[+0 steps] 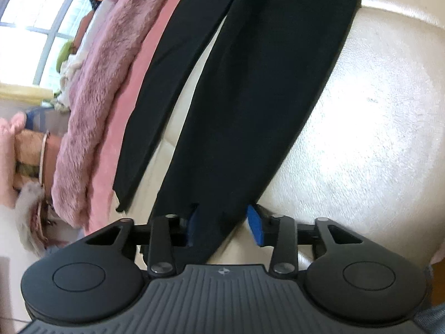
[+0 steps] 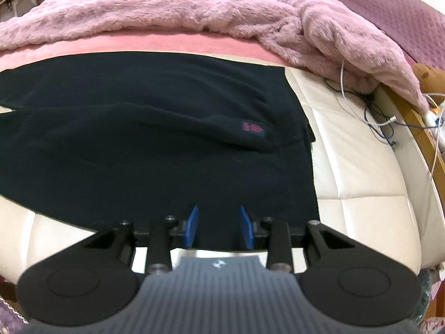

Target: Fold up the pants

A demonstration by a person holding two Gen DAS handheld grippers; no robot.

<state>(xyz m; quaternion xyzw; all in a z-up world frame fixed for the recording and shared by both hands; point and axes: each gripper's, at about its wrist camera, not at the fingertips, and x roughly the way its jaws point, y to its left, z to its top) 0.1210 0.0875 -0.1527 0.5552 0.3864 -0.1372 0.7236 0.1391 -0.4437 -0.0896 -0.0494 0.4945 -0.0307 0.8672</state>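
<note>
Black pants (image 2: 139, 139) lie spread flat on a cream padded surface (image 2: 353, 161), with a small red label near the waist. In the right wrist view my right gripper (image 2: 219, 217) stands over the near edge of the waist end. Its blue pads (image 2: 192, 226) are apart, with flat fabric between them. In the left wrist view the two pant legs (image 1: 250, 83) stretch away from me. My left gripper (image 1: 222, 217) straddles the hem of the nearer leg. The fabric partly covers one blue pad, and the other pad (image 1: 255, 226) sits just beside the cloth's edge.
A fluffy pink blanket (image 2: 167, 8) is heaped along the far side of the pants, over a pink sheet (image 1: 116, 150). White and dark cables (image 2: 361, 97) lie at the right by a wooden rim (image 2: 411, 117). A window (image 1: 33, 22) is off to the left.
</note>
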